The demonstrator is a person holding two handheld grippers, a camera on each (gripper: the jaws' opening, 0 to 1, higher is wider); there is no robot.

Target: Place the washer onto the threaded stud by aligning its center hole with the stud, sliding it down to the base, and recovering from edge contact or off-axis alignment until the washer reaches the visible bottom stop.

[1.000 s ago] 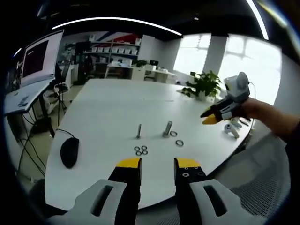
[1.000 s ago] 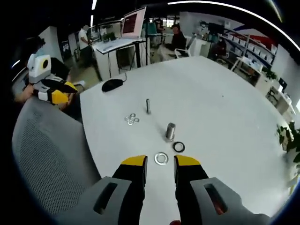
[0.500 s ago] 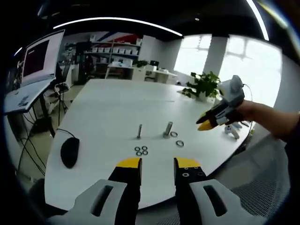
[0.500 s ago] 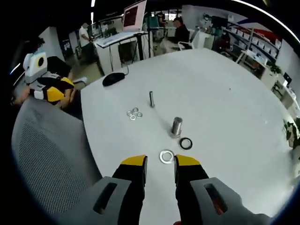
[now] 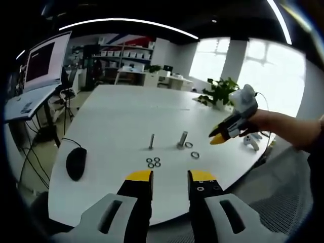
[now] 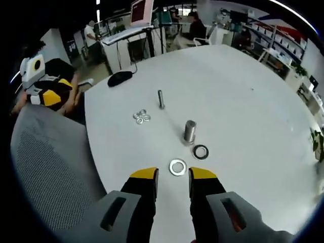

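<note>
white round table (image 6: 243, 101) in an open office carries no readable writing. the right gripper (image 6: 172, 177), jaws apart, hovers with the washer (image 6: 177, 166) at 12 o'clock, the threaded stud (image 6: 190, 131) beyond. the left gripper (image 5: 170, 178) stands apart, empty.

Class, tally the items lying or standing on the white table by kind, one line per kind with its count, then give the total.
Small washers in the cluster: 4
Large silver washer: 1
Dark ring washer: 1
Thick stud: 1
Thin stud: 1
Computer mouse: 1
Total: 9
</note>
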